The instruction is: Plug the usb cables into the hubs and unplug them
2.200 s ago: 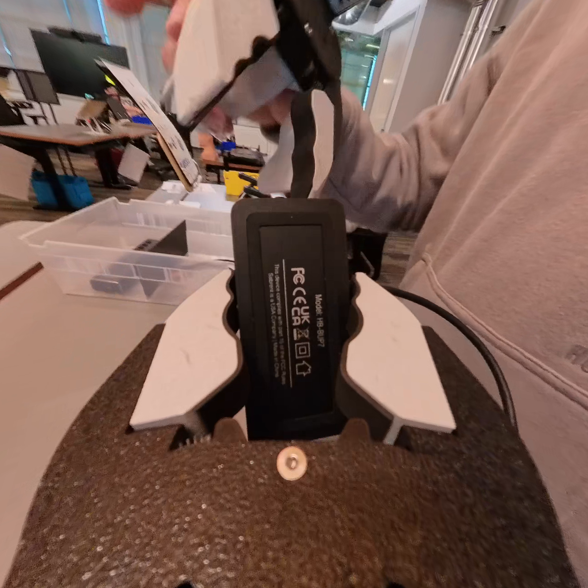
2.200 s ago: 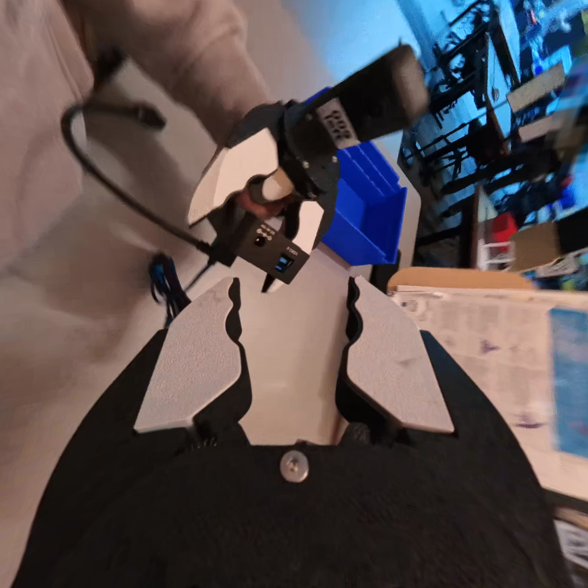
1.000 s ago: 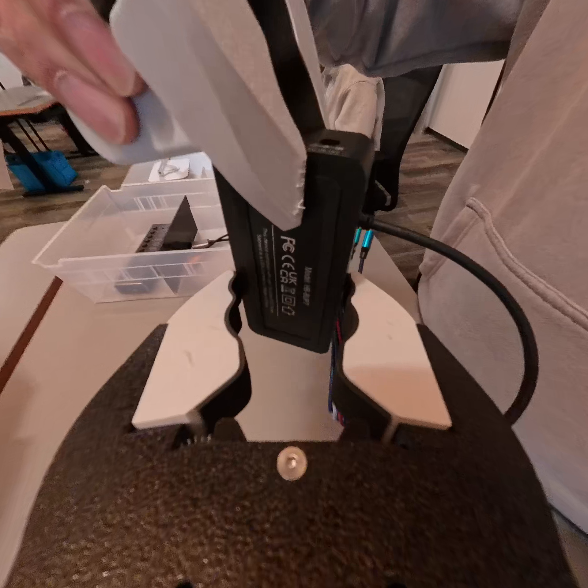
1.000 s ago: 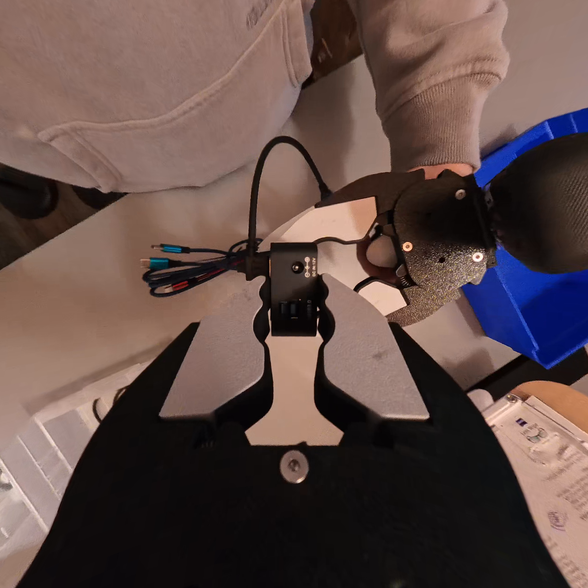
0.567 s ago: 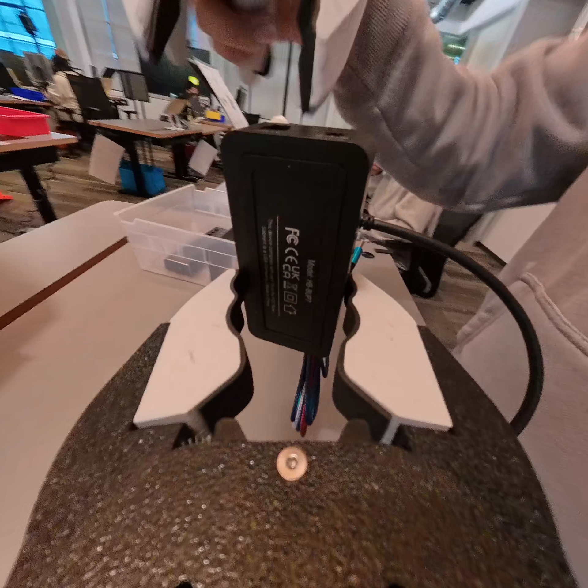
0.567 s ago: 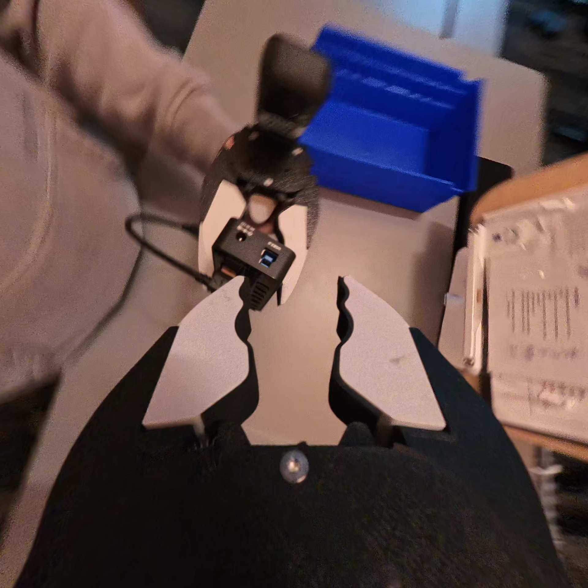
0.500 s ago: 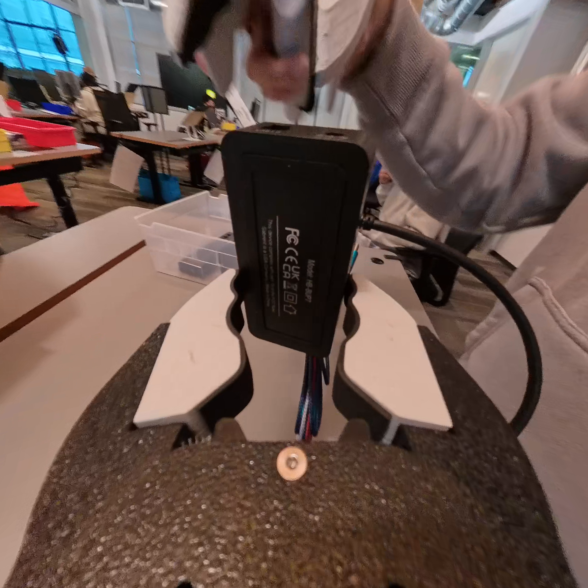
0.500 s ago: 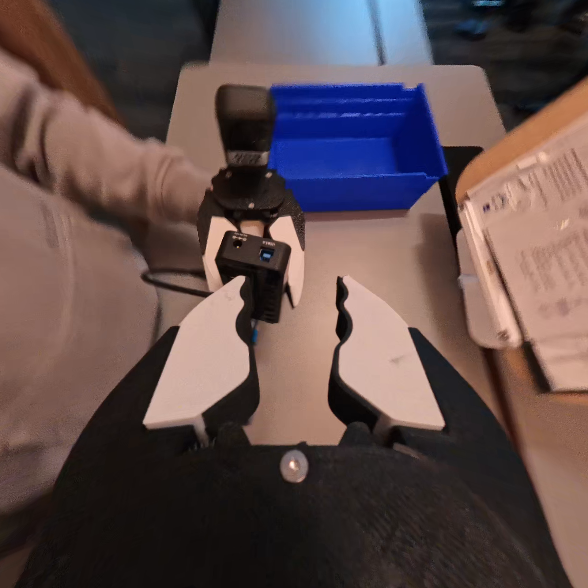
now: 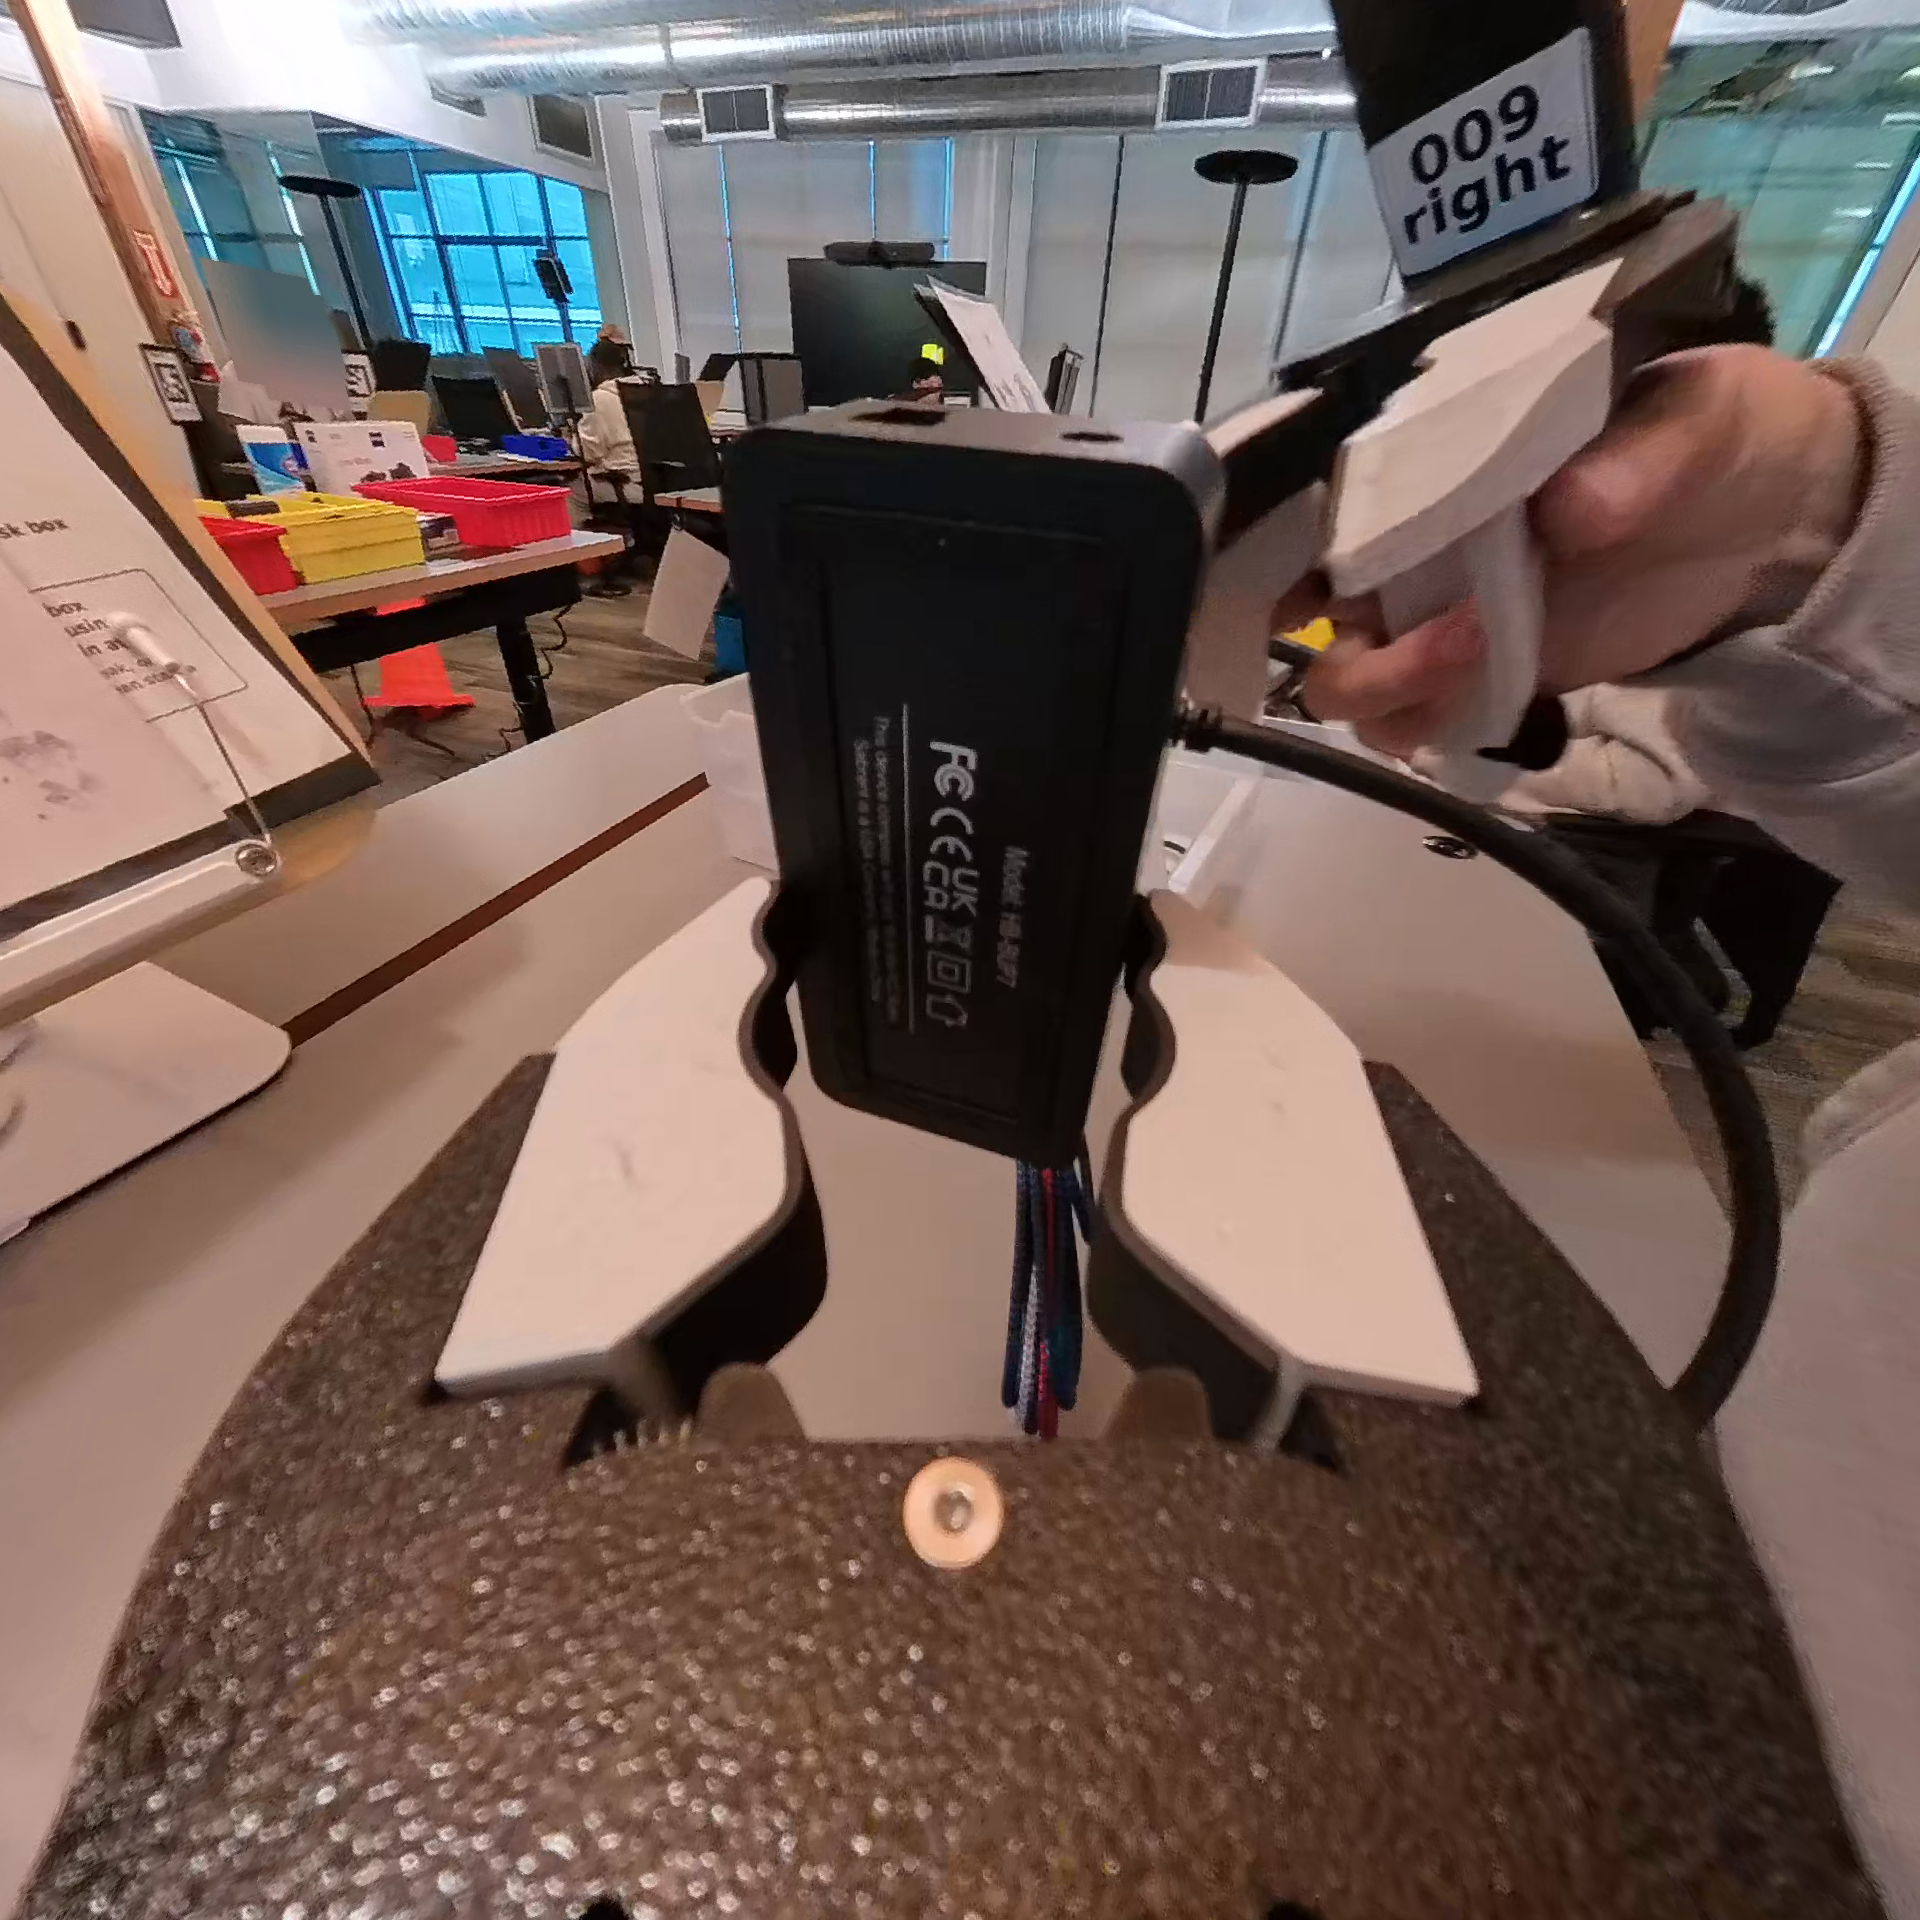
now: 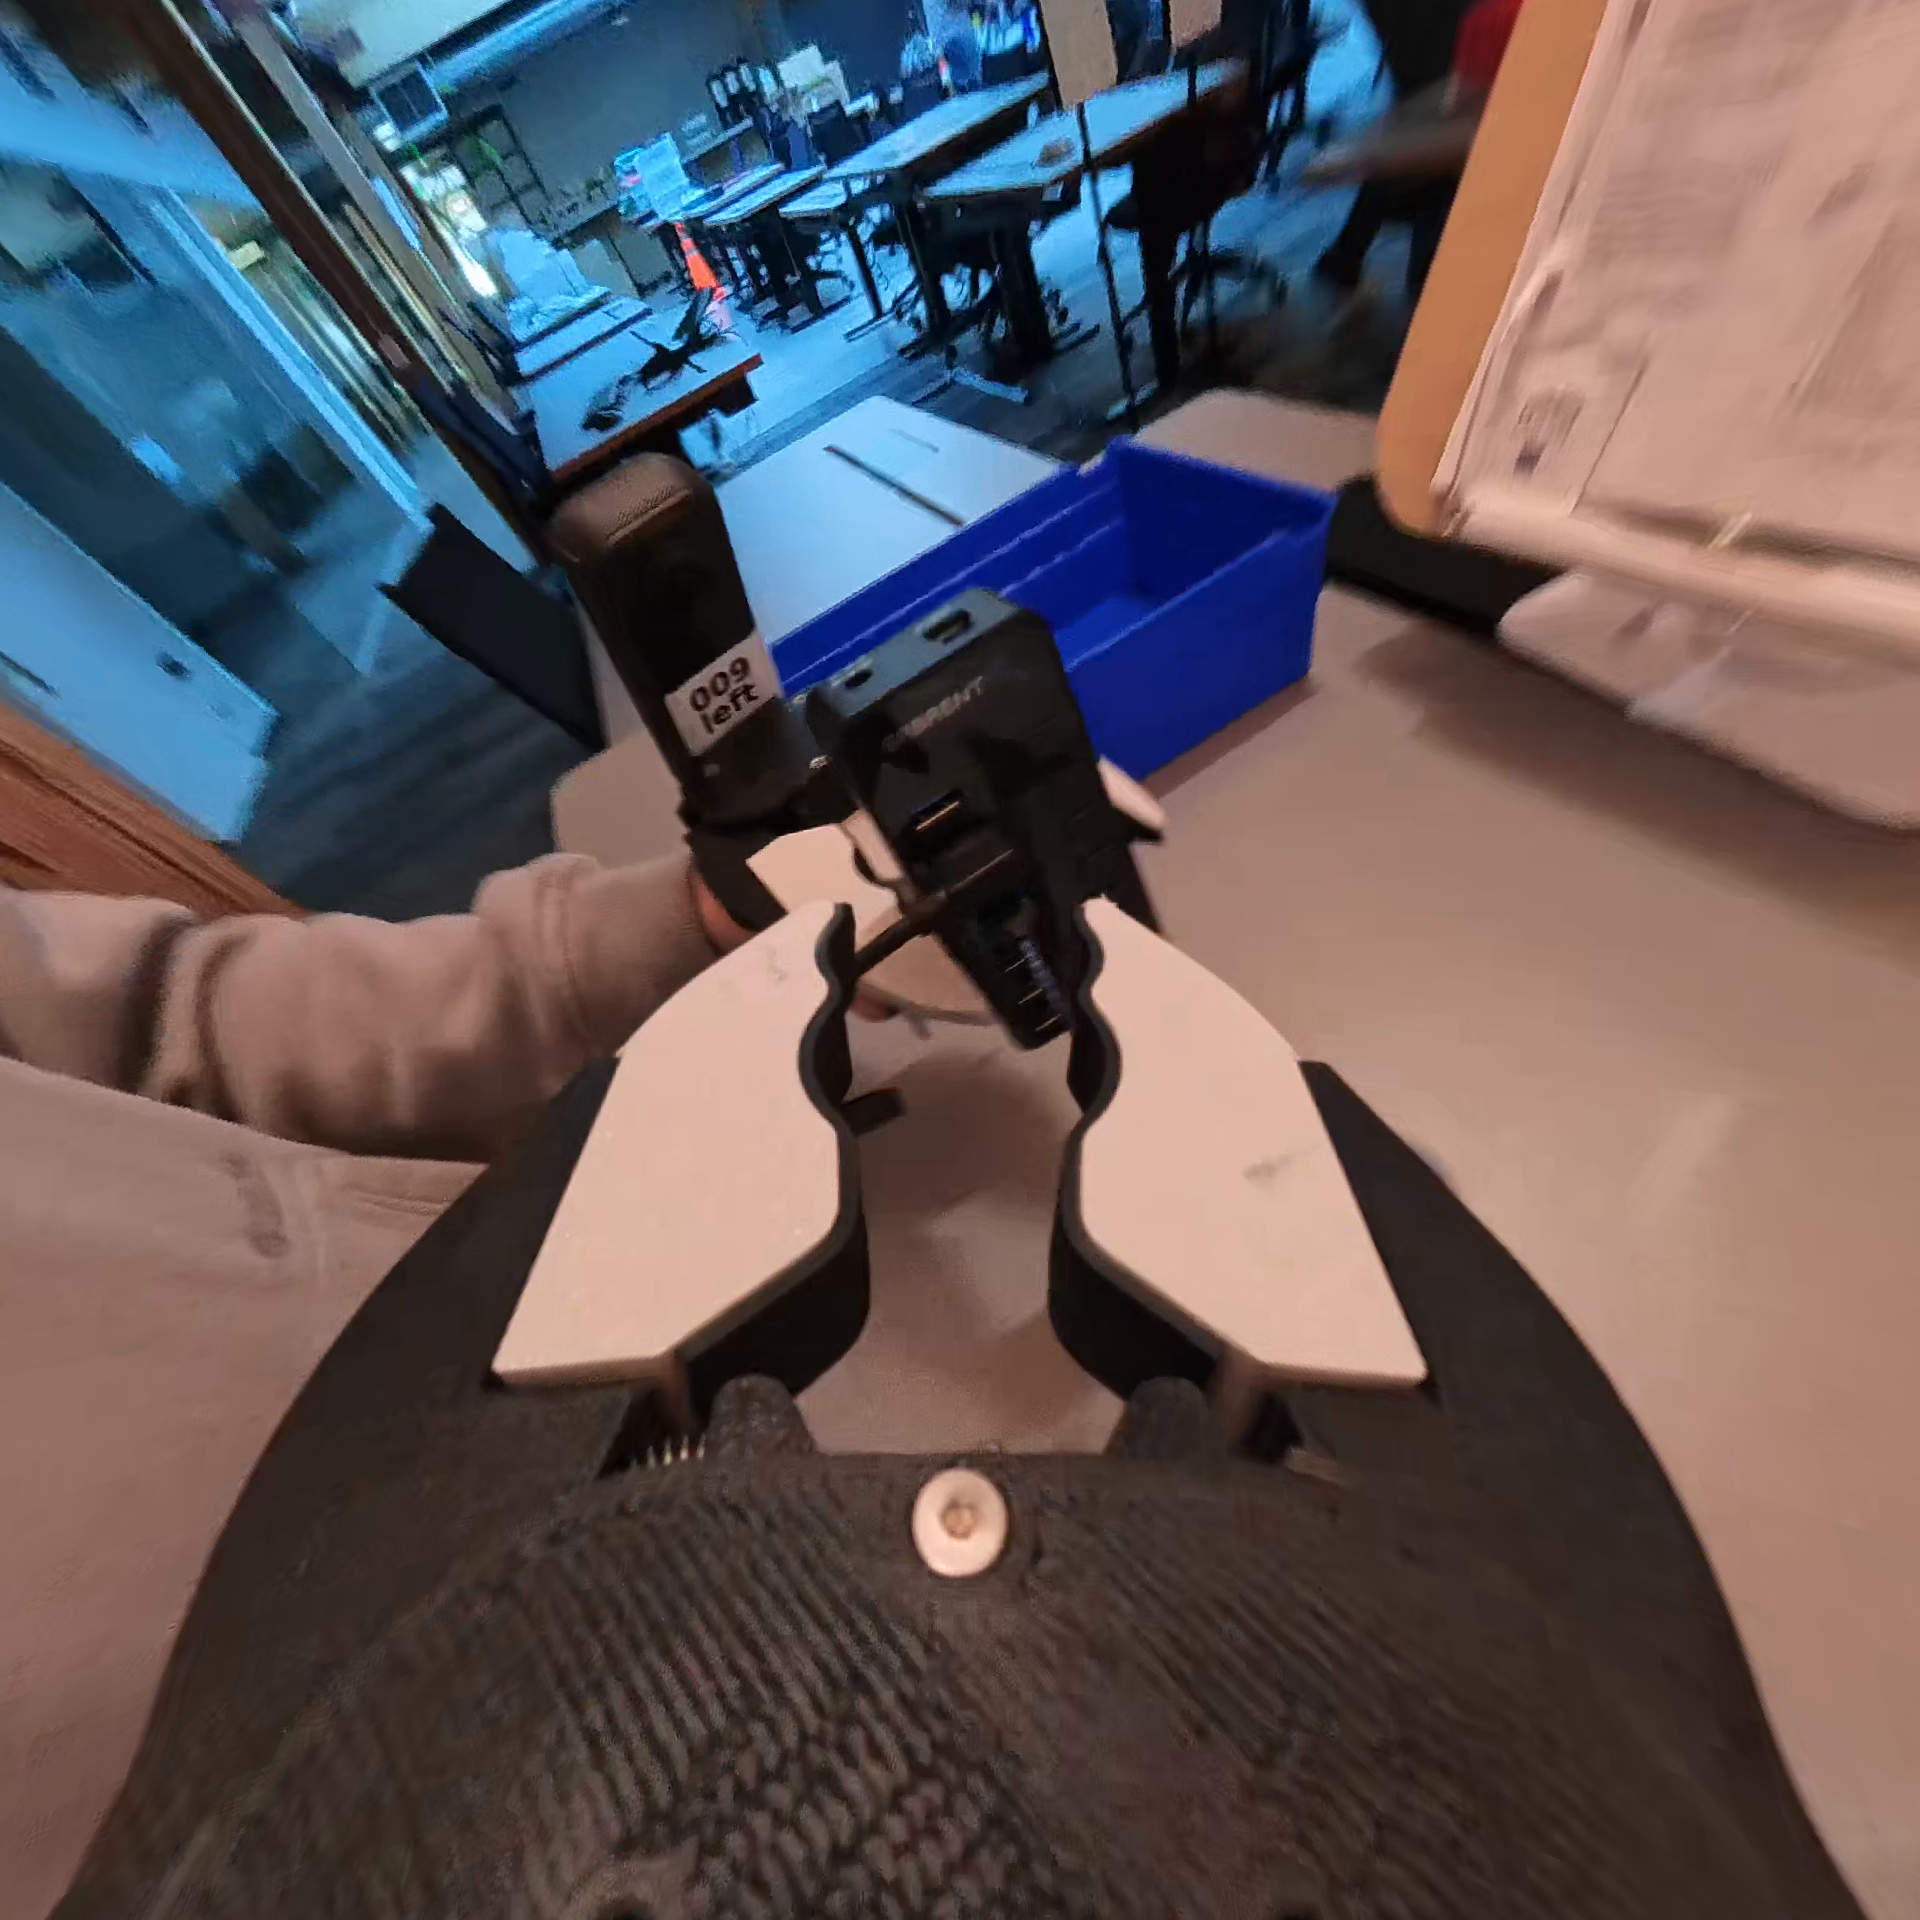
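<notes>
- The black USB hub (image 9: 966,790) stands upright between the left gripper (image 9: 951,997) fingers, which clamp its lower sides; its long axis is vertical, labelled back toward the camera.
- A thick black cable (image 9: 1621,935) leaves its right side; coloured braided cables (image 9: 1044,1299) hang below.
- The right gripper (image 10: 961,997) fingers are apart, just beside the hub.
- Beige table (image 10: 1558,987), open office behind; blue bin (image 10: 1174,613) beyond the hub.

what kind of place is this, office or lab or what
Probably an open-plan lab or workshop: rows of work tables, red and yellow parts bins, exposed ceiling ducts, and a blue bin on the near table.
</notes>
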`<state>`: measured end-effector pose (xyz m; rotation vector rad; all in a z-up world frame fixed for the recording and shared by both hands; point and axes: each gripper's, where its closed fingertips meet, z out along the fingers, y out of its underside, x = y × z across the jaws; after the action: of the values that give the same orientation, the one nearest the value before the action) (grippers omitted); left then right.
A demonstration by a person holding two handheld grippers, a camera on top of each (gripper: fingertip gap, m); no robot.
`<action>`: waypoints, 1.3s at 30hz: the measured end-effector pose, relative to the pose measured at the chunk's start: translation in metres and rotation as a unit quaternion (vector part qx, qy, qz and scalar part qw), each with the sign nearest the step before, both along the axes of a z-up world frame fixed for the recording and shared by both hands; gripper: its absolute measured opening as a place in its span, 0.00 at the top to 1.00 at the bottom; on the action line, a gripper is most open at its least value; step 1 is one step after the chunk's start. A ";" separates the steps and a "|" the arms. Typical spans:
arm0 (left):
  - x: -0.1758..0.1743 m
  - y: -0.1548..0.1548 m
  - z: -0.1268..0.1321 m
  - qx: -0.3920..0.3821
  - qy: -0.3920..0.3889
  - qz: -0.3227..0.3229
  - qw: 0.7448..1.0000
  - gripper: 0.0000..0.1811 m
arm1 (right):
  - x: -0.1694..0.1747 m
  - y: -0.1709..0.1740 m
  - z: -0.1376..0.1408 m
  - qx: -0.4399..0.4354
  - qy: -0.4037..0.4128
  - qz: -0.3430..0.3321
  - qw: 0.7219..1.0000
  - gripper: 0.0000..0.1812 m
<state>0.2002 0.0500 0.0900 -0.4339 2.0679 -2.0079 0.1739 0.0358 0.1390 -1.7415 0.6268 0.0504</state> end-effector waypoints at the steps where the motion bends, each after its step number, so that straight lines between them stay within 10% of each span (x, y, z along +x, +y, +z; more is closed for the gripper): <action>1: -0.001 0.000 -0.001 0.002 -0.002 -0.001 1.000 0.67 | -0.004 0.001 -0.004 0.005 0.043 0.004 0.999 0.79; 6: -0.005 -0.001 -0.005 0.001 -0.002 -0.009 1.000 0.66 | -0.007 0.011 -0.004 0.065 0.071 0.001 0.995 0.79; 22: -0.017 -0.013 -0.008 0.006 -0.006 -0.049 0.999 0.67 | -0.012 0.004 -0.026 -0.093 -0.220 0.146 0.960 0.84; 39: -0.021 -0.012 0.002 -0.017 -0.010 -0.053 0.998 0.67 | -0.015 0.001 -0.031 -0.094 -0.163 0.139 0.972 0.97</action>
<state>0.1796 0.0379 0.0919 -0.3155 2.0900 -2.1002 0.1587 0.0368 0.1079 -1.9566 0.1482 -0.1021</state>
